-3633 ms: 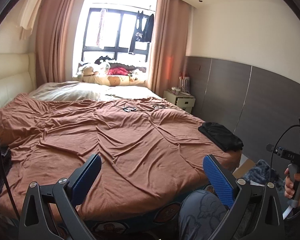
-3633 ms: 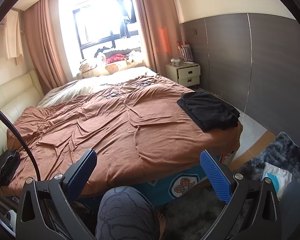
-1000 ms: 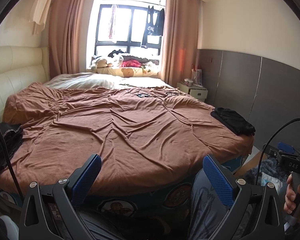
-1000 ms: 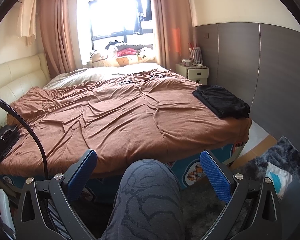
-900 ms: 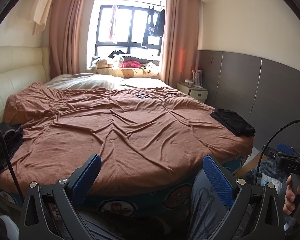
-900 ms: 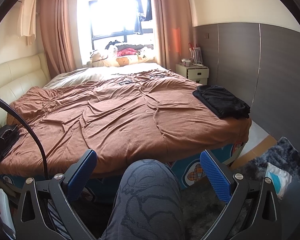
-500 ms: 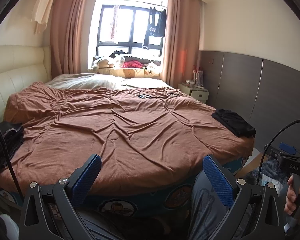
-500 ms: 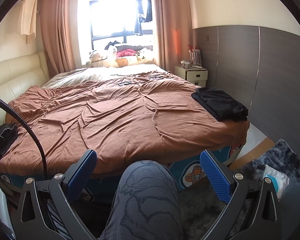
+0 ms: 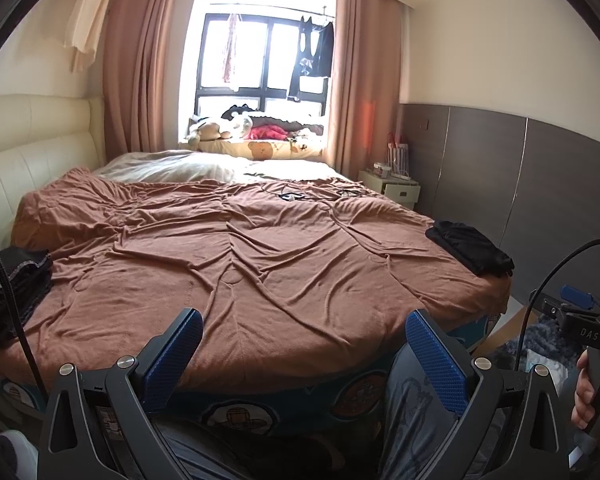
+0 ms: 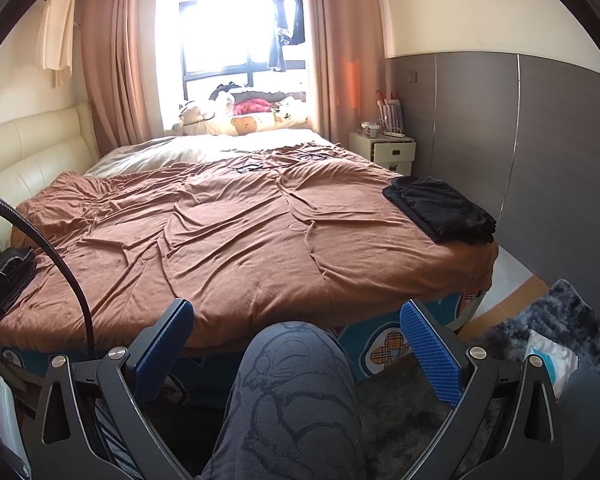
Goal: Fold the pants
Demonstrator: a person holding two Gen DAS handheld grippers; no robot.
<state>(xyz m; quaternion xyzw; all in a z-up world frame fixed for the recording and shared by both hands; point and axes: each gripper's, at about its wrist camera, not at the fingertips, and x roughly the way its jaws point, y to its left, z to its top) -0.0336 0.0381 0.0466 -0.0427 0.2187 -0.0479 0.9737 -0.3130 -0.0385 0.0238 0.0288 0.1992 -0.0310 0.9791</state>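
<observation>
1. Both wrist cameras have dropped lower and drawn back from the bed (image 9: 284,264) since the earliest frames, so the brown cover now fills less of each view and the person's knee (image 10: 296,384) has risen into the middle of the right wrist view.
2. Hard to make out: a dark bundle of cloth (image 9: 14,292) at the left edge of the bed is cut by the frame and crossed by a black cable (image 9: 8,300), and whether it is pants cannot be told. The window (image 10: 228,36) is blown out by daylight.
3. Folded black pants (image 10: 440,208) lie on the far right corner of the bed, near its edge and well apart from both grippers.
4. Around: a cream headboard (image 9: 32,152) on the left, pink curtains (image 9: 140,68), soft toys and bedding (image 9: 256,136) on the sill, a small nightstand (image 10: 384,148) beside the grey wall panels, and a dark shaggy rug (image 10: 540,332) on the floor at the right.
5. Between the right gripper and the bed stands the knee in grey printed trousers.
6. Left gripper (image 9: 304,356): blue pads spread wide, nothing between them, touching nothing.
7. Right gripper (image 10: 296,354): pads likewise wide apart and holding nothing. A hand (image 9: 592,392) grips its handle at the right edge of the left wrist view.
</observation>
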